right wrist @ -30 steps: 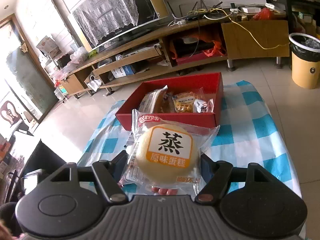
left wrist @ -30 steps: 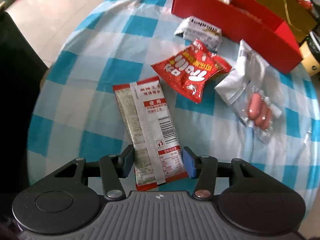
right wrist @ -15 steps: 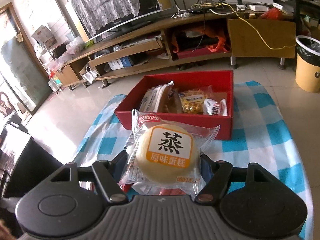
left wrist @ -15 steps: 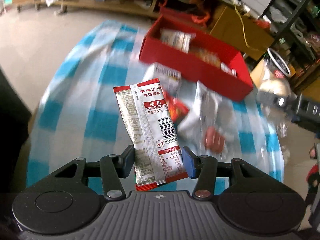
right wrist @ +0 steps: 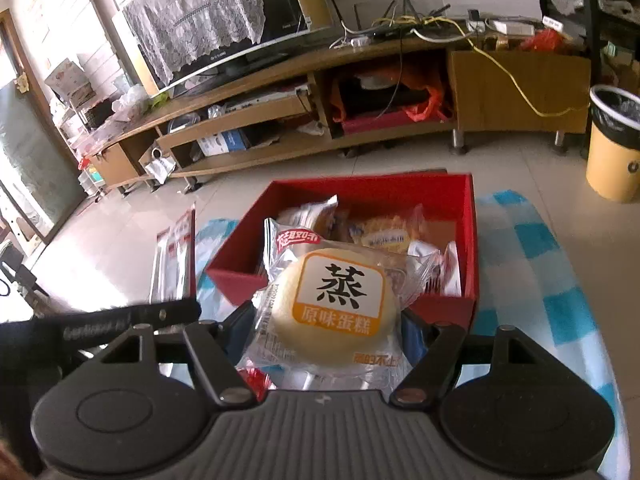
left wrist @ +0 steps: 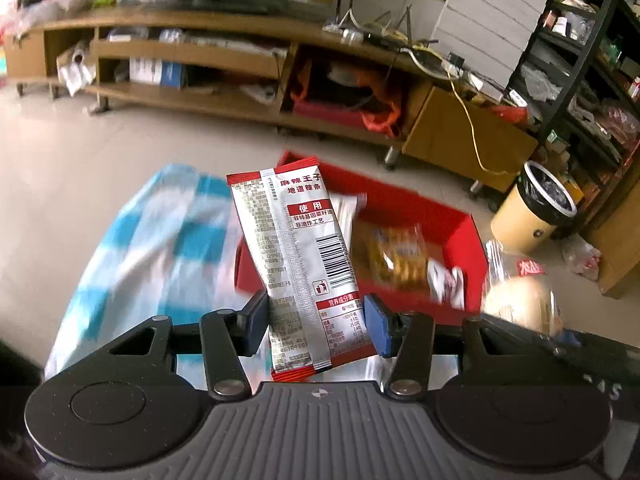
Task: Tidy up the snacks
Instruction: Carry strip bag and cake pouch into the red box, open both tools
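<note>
My left gripper (left wrist: 316,322) is shut on a long red-and-silver snack packet (left wrist: 296,256) and holds it upright in the air, in front of the red box (left wrist: 464,236). My right gripper (right wrist: 328,330) is shut on a round steamed cake in a clear wrapper (right wrist: 332,308), held just before the near wall of the red box (right wrist: 236,276). The box holds several wrapped snacks (right wrist: 384,232). The cake (left wrist: 520,300) also shows at the right of the left wrist view, and the packet (right wrist: 176,256) at the left of the right wrist view.
The box sits on a table with a blue-and-white checked cloth (right wrist: 532,264). Beyond it are a tiled floor, a low wooden TV stand (right wrist: 304,116) and a yellow waste bin (right wrist: 612,144). The left gripper's body (right wrist: 100,324) crosses the right wrist view at the left.
My left gripper has lifted the packet off the cloth and swung up towards the red box. My right gripper has carried the cake closer to the box.
</note>
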### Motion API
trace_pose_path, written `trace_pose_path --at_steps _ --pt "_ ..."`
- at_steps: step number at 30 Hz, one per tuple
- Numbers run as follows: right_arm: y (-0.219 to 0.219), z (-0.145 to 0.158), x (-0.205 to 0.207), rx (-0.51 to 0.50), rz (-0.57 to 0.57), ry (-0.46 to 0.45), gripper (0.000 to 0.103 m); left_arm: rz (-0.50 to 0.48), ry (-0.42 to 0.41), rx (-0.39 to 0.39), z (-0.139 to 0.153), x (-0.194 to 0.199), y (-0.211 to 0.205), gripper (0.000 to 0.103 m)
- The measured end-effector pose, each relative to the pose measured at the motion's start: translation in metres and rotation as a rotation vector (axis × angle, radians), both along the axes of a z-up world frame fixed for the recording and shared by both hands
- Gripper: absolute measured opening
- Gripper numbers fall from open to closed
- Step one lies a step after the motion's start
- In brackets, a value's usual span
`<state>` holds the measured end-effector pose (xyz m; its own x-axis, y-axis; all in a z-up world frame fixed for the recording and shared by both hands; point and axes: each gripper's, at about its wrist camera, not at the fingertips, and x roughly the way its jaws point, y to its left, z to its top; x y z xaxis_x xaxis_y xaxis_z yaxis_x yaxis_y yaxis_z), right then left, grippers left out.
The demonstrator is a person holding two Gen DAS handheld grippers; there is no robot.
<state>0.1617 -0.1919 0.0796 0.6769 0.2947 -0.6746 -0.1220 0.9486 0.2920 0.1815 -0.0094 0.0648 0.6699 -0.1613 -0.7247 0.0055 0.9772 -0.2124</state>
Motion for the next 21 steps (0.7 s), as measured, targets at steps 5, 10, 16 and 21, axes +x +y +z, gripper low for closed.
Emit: trace_pose_path --at_steps 5,10,16,21 --pt "-0.004 0.003 0.021 -0.002 -0.029 -0.022 0.068 -0.008 -0.025 0.027 -0.001 0.024 -0.01 0.058" --pt "-0.008 0.0 0.045 -0.009 -0.054 -0.024 0.068 -0.023 -0.027 0.05 -0.007 0.048 -0.019 0.059" --pt "-0.006 -0.013 0.079 -0.036 -0.072 -0.006 0.068 -0.025 0.007 0.086 -0.026 0.074 -0.026 0.059" --pt "-0.003 -0.026 0.098 -0.103 -0.061 0.012 0.068 -0.031 0.014 0.129 -0.039 0.086 -0.031 0.059"
